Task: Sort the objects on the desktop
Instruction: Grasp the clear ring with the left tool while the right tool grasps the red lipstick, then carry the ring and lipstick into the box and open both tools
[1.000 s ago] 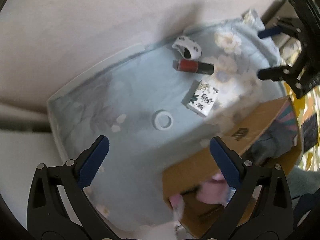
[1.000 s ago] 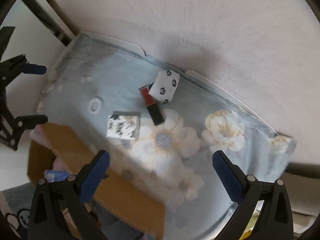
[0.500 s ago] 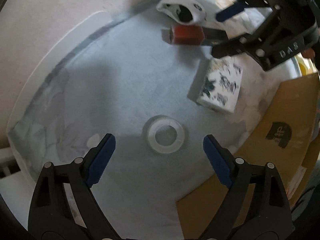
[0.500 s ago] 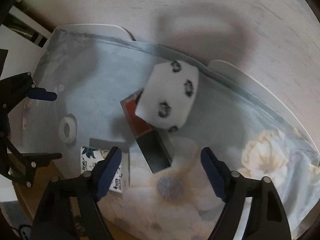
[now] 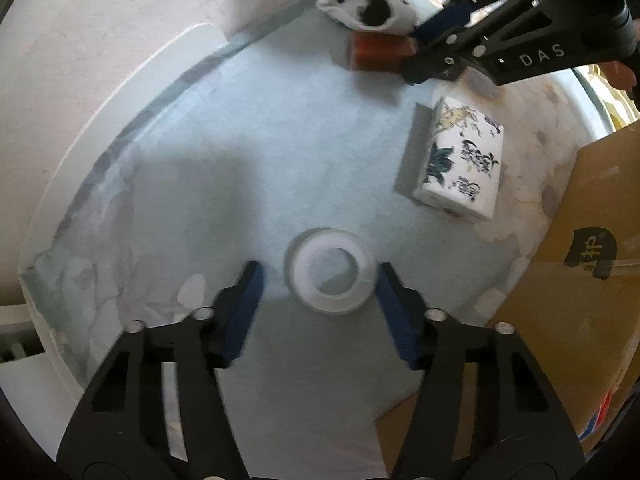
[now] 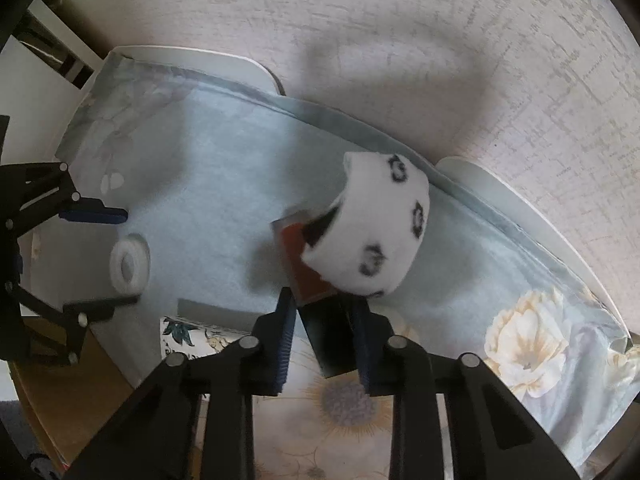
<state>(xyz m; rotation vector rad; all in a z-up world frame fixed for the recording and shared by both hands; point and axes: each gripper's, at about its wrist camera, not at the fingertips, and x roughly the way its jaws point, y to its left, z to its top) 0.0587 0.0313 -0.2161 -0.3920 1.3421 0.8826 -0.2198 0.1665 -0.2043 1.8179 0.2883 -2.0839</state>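
Observation:
A white tape ring [image 5: 330,271] lies on the pale blue floral cloth [image 5: 240,168]. My left gripper [image 5: 319,280] has its blue pads on either side of the ring, the right pad touching it and a gap on the left. A red and black box [image 6: 316,280] lies partly under a white sock with black marks [image 6: 374,232]. My right gripper [image 6: 325,310] has its pads closed against the black end of the box. The ring [image 6: 129,264] and left gripper [image 6: 96,256] also show in the right wrist view.
A white tissue pack with blue print [image 5: 464,160] lies right of the ring, also in the right wrist view [image 6: 196,336]. A brown cardboard box [image 5: 568,280] stands at the table's right side. A wall [image 6: 400,40] runs behind the cloth.
Both grippers moved down and forward and narrowed. The left one now straddles the tape ring. The right one now pinches the black end of the red box.

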